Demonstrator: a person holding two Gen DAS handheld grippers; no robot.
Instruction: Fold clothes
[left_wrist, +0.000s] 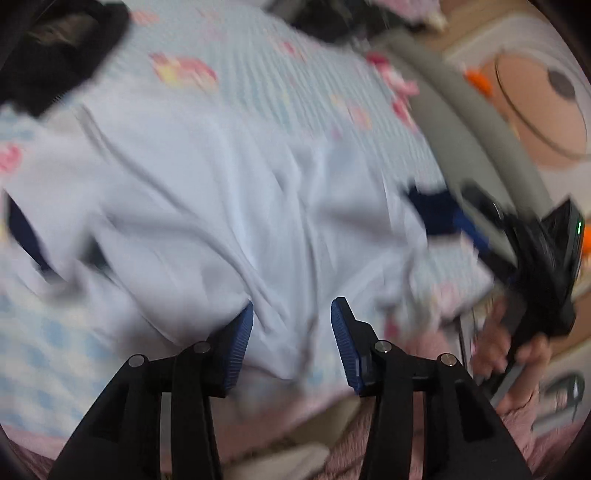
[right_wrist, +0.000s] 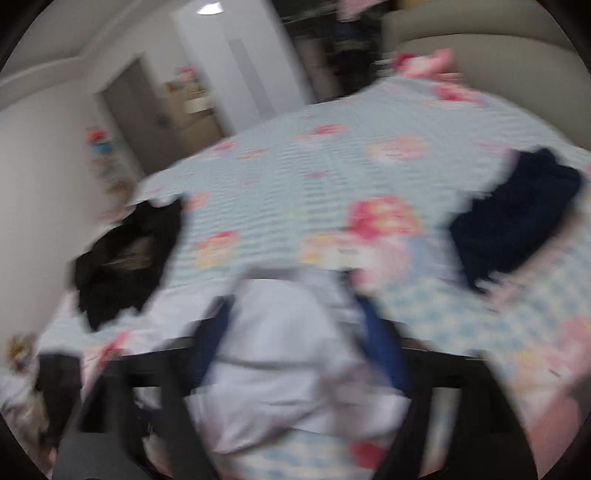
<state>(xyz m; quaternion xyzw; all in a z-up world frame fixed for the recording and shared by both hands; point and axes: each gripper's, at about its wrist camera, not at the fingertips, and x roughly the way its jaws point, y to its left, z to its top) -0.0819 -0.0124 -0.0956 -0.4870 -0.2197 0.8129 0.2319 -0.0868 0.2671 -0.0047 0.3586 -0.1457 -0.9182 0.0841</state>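
The bed (right_wrist: 295, 177), under a pale blue striped cover with pink flowers, is the landmark here. On it, toward its near edge, lies the white garment (left_wrist: 229, 206), a light, thin shirt spread out but creased in long soft ridges. A black garment (right_wrist: 122, 258) is crumpled on the bed well to the left of the white one as the right wrist view shows it, and a dark navy garment (right_wrist: 517, 221) lies well to its right, nearer the grey headboard (right_wrist: 480, 40).

The white garment looks limp and nearly weightless: it should drape, sag and slide on the smooth bedcover, not hold a shape. A judgement only, but it will want taking by an edge or a corner, hem or shoulder seam, with both claws well apart so the cloth hangs flat, not by a pinch in the loose middle.

The left gripper (left_wrist: 291, 347) hangs over the near edge of the white garment with its blue pads (left_wrist: 343, 350) partly apart; cloth lies between them, but they do not press on it. The right gripper (right_wrist: 295, 354) has its jaws spread wide with a bunched fold of the same white cloth between them; the view is blurred, and whether the pads bear on the fold cannot be told.
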